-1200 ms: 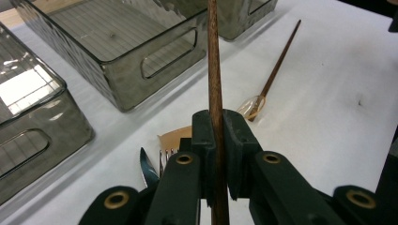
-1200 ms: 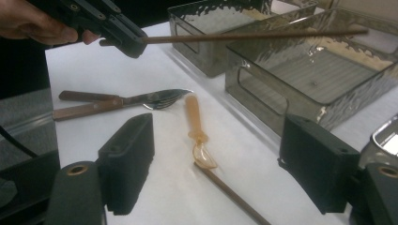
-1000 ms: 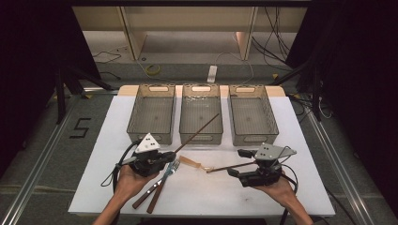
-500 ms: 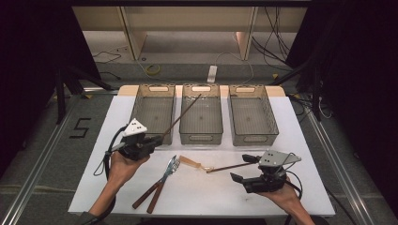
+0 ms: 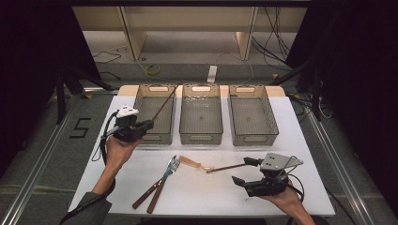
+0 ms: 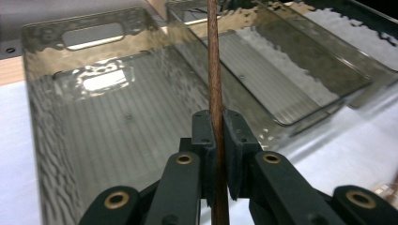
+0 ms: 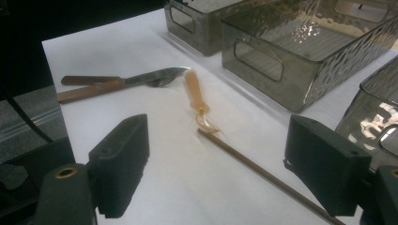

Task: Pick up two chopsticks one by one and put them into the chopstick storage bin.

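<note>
Since a second ago, the chopstick (image 5: pixel 164 101) clamped in the left gripper (image 5: pixel 149 124) has travelled from the desk's (image 5: pixel 300 140) front up over the left bin (image 5: pixel 155 136), while the right gripper (image 5: pixel 245 171) waits with jaws wide apart around a second chopstick (image 7: pixel 263 173). Delivery seems in hand; next, I judge, lower it and let go. Counted: two chopsticks, three bins, one fork (image 5: pixel 170 169), one knife (image 5: pixel 149 193), one amber spoon (image 5: pixel 191 162).

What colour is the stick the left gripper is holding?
Dark brown; the stick shows best in the left gripper view.
</note>
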`<state>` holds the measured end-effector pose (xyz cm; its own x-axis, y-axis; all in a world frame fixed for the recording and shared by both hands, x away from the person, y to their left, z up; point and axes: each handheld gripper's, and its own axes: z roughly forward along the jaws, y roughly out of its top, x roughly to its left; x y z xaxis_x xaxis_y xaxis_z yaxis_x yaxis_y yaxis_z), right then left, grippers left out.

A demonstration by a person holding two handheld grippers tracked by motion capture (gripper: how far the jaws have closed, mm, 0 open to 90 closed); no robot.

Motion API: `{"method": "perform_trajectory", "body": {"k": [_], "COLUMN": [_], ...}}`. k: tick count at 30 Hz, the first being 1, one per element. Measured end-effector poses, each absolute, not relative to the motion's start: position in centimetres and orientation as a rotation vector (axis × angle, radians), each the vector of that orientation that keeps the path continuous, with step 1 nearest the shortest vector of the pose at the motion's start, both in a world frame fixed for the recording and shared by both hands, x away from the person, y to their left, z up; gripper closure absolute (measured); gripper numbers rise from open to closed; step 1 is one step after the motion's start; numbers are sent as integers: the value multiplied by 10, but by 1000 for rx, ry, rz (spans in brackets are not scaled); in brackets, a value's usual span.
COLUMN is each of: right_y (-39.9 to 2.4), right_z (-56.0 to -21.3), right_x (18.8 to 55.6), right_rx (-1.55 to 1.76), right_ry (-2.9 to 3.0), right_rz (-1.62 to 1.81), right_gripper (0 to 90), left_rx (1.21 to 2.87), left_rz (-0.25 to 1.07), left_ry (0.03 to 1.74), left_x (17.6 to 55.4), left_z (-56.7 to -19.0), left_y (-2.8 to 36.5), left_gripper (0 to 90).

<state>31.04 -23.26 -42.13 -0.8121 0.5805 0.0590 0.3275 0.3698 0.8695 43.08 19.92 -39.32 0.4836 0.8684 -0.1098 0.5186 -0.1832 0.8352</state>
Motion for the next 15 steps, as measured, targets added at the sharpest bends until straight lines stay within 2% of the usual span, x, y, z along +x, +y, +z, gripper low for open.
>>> {"method": "perform_trajectory", "body": {"k": [15], "right_y": [-234], "right_z": [-421], "right_x": [308], "right_rx": [800], "right_ry": [2382], "right_rz": [1431], "right_gripper": [230], "left_rx": [1863], "left_rz": [506], "left_ry": [1288], "left_x": [467], "left_z": [-402], "left_y": [215], "left_gripper": [835]}}
